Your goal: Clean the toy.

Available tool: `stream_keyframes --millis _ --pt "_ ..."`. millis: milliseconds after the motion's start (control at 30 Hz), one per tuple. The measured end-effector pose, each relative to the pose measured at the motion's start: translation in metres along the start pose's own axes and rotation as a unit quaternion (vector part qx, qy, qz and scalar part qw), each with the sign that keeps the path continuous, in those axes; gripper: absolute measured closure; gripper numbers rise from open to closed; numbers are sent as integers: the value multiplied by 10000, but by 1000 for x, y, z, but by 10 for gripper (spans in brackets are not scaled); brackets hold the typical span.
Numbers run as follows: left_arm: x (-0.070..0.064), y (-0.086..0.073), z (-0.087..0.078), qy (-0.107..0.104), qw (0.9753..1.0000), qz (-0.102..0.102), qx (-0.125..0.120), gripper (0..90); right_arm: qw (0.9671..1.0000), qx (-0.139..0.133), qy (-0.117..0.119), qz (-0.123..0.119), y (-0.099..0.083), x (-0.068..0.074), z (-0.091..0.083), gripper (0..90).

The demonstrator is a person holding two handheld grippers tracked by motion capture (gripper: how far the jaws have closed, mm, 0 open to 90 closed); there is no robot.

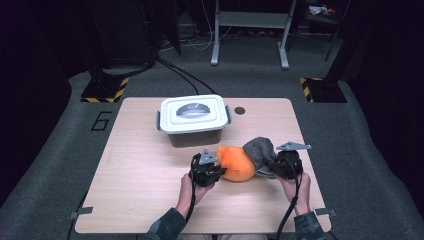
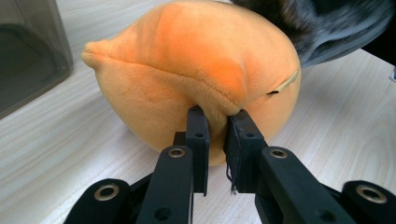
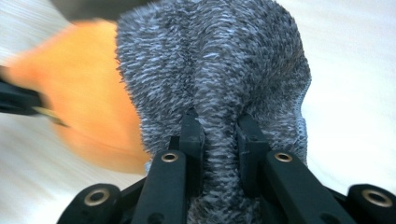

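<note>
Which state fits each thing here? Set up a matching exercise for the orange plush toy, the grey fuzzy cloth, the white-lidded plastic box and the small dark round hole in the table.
Things:
1. orange plush toy
2. grey fuzzy cloth
3. white-lidded plastic box
4. small dark round hole

States:
A. lid on, at the far middle of the wooden table, untouched
B. pinched by the right gripper
C. in the tabletop just right of the box
D. a fold pinched by the left gripper

Pairs: 1-D, 2-B, 3-A, 4-C
</note>
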State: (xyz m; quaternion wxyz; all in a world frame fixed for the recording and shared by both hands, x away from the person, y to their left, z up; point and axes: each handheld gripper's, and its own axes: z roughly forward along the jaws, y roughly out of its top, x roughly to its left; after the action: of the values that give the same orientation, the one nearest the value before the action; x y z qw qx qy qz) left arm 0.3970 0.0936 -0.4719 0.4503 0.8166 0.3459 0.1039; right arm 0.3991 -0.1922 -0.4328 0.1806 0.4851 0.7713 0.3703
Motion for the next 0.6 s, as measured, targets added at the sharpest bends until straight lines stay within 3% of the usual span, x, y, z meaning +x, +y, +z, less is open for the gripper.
stream_keyframes --millis 200,400,533,600 --pt "-1 0 2 -4 10000 -14 14 801 9985 -185 287 -430 21 33 -8 761" --pt "-1 1 2 4 10000 -17 17 801 9953 -127 515 -809 32 59 3 760" --pt "0 1 1 -4 10000 -8 53 801 9941 49 318 -1040 30 65 15 761" --pt "0 1 2 5 10000 -7 47 801 9953 67 202 -942 28 64 17 762"
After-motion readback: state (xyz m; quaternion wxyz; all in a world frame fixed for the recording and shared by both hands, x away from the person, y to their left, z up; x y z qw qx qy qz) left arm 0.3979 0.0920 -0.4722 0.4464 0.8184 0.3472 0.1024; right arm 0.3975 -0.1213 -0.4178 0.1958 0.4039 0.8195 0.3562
